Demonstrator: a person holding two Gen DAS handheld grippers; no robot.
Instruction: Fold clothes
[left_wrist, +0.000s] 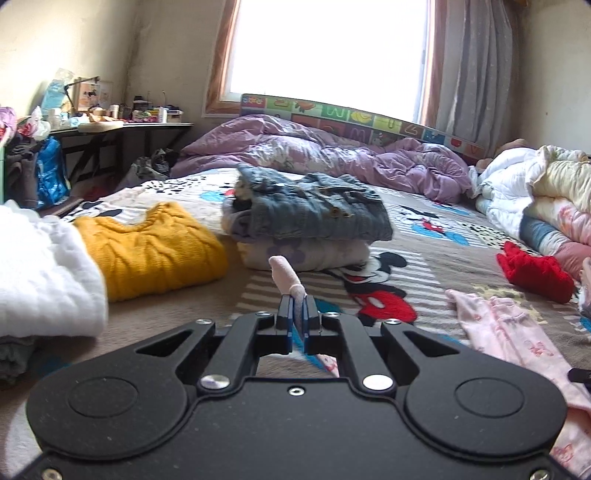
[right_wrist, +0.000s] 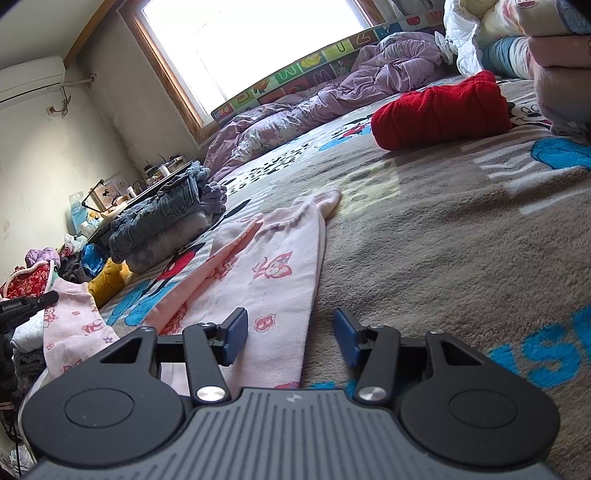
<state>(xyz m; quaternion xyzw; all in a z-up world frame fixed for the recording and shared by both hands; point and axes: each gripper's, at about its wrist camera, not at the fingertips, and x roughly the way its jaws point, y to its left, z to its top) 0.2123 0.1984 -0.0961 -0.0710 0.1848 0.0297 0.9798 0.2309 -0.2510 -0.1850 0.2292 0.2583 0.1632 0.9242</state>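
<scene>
Plush cartoon bedspread (right_wrist: 424, 229) beneath bright window (left_wrist: 325, 51)

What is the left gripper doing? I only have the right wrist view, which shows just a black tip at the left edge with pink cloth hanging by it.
Observer: The left gripper is shut on the pink cloth; a strip of it pokes up past the fingertips.
Operator: Is the yellow thing behind it folded?
Observer: Yes. The yellow sweater lies folded flat on the bed, left of the stack of folded clothes and apart from it.
Operator: Anything nearer on that side?
Observer: A thick white cloth lies right beside the sweater, at the left edge of the left wrist view.
</scene>
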